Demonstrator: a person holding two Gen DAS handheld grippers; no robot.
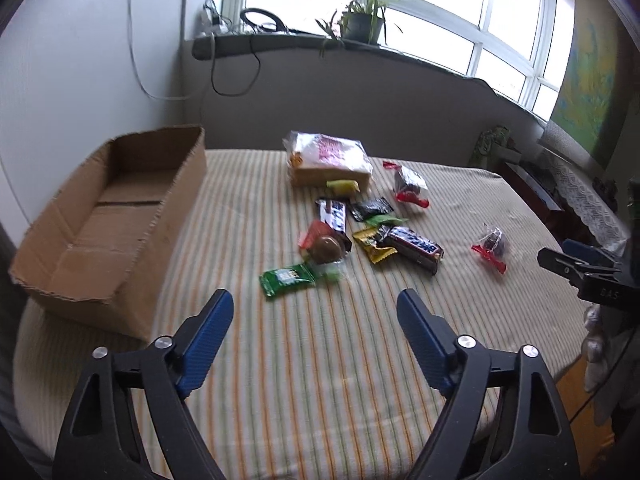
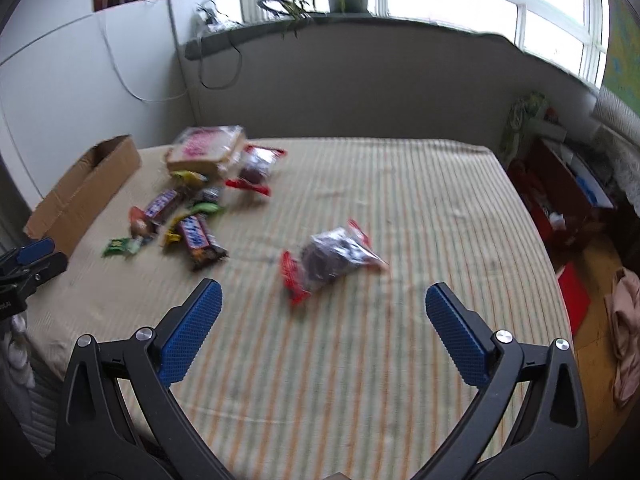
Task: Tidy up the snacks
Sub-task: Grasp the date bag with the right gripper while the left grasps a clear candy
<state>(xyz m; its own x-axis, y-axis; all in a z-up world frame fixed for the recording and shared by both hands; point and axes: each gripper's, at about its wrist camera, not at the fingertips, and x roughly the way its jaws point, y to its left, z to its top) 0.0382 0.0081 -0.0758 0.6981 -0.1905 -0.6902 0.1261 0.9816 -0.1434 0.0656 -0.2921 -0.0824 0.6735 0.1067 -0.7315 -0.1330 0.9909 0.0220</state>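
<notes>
Over the striped table both tongs are hanging wide apart, empty — left gripper (image 1: 314, 306) nearing the green packet (image 1: 286, 279), right gripper (image 2: 323, 300) facing the red-ended bag (image 2: 328, 262); cardboard box (image 1: 120, 208) is waiting — grabbing comes next.

Striped beige tablecloth (image 1: 320, 360), brown cardboard box (image 1: 108, 232).

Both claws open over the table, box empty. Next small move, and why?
Probably lower the right claw onto the red-ended candy packet. It lies apart from the snack pile, right ahead of the open jaws, and the cardboard box holds nothing yet.
</notes>
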